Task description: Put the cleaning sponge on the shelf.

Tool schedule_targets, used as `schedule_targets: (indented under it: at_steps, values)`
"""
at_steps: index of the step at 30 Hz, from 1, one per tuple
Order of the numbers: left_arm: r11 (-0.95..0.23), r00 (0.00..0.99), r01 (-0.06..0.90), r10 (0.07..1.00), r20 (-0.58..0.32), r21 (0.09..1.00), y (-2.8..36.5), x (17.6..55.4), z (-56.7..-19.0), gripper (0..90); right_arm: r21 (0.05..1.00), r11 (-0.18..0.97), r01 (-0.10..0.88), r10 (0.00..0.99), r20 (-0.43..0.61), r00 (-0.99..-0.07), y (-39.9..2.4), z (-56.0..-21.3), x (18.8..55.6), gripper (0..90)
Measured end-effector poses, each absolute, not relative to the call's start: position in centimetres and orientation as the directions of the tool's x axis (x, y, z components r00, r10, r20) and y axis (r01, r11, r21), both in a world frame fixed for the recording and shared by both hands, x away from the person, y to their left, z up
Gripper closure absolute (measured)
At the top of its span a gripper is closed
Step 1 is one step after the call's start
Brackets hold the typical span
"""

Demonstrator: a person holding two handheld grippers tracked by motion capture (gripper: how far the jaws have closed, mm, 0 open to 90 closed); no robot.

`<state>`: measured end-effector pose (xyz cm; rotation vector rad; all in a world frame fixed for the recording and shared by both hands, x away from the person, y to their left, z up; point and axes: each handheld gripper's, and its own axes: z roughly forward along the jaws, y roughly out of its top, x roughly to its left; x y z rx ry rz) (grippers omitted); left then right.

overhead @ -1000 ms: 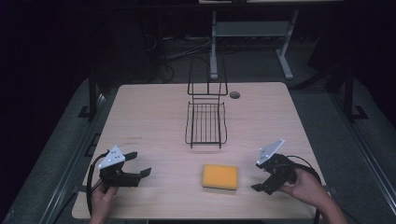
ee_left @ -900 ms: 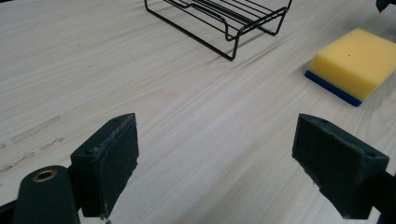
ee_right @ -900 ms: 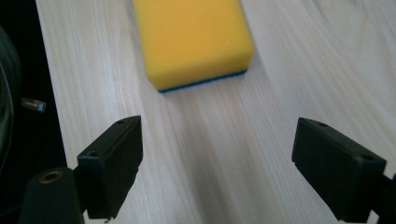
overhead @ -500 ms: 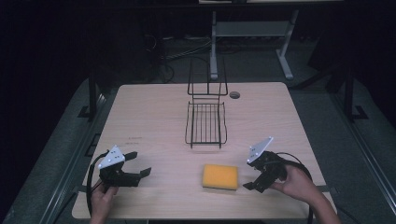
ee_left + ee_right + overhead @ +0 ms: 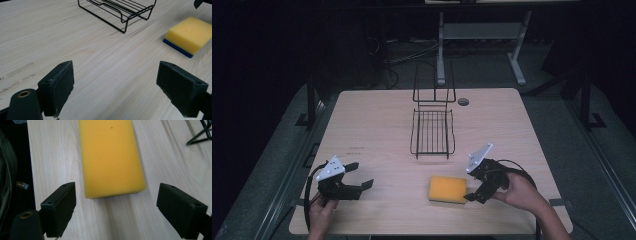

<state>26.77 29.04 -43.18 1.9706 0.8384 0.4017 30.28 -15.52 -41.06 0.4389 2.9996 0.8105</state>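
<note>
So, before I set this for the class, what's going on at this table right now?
A person holds a gripper in each hand at a wooden table. The right gripper is open and lined up on the near end of a yellow sponge, jaws either side of it but not closed. The left gripper is open over bare table, holding nothing. A black wire rack stands empty beyond the sponge. Nothing is gripped yet; a grab at the sponge looks likely.

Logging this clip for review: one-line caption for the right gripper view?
Open right claw lined up on the near end of a yellow sponge lying on the wooden table.
</note>
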Motion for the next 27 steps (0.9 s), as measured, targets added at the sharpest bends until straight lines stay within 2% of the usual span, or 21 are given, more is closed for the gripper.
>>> schedule_targets:
  at_steps: [27]
  values:
    - [-0.334, 0.712, 0.398, 0.700, -0.058, 0.854, 29.2, 26.8, -43.2, 14.1, 0.473, 0.855, 0.210, 0.195, 0.081, -0.977, -11.5, -41.0, 31.4, 15.3]
